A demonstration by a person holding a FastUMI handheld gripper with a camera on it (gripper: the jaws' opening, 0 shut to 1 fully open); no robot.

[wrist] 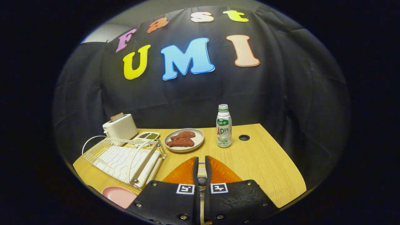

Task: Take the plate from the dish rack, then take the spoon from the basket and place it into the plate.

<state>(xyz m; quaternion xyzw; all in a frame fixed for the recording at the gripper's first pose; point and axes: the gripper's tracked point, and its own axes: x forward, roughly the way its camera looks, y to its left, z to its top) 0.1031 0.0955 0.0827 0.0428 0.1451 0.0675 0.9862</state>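
My gripper (202,158) hangs over an orange basket (223,172) at the near middle of the wooden table. Its two black fingers stand almost together, and a thin silvery spoon (202,171) shows in the narrow gap, pressed from both sides. The rest of the spoon is hidden by the fingers. A pink plate (118,196) lies flat on the table just left of the fingers, in front of the white wire dish rack (125,157). The rack's slots hold nothing.
Beyond the basket sits a beige plate with two pieces of meat (184,140), with a small drink bottle (224,126) to its right. A white toaster (120,126) and a small tray of seasonings (147,136) stand behind the rack. A round cable hole (244,137) is near the bottle.
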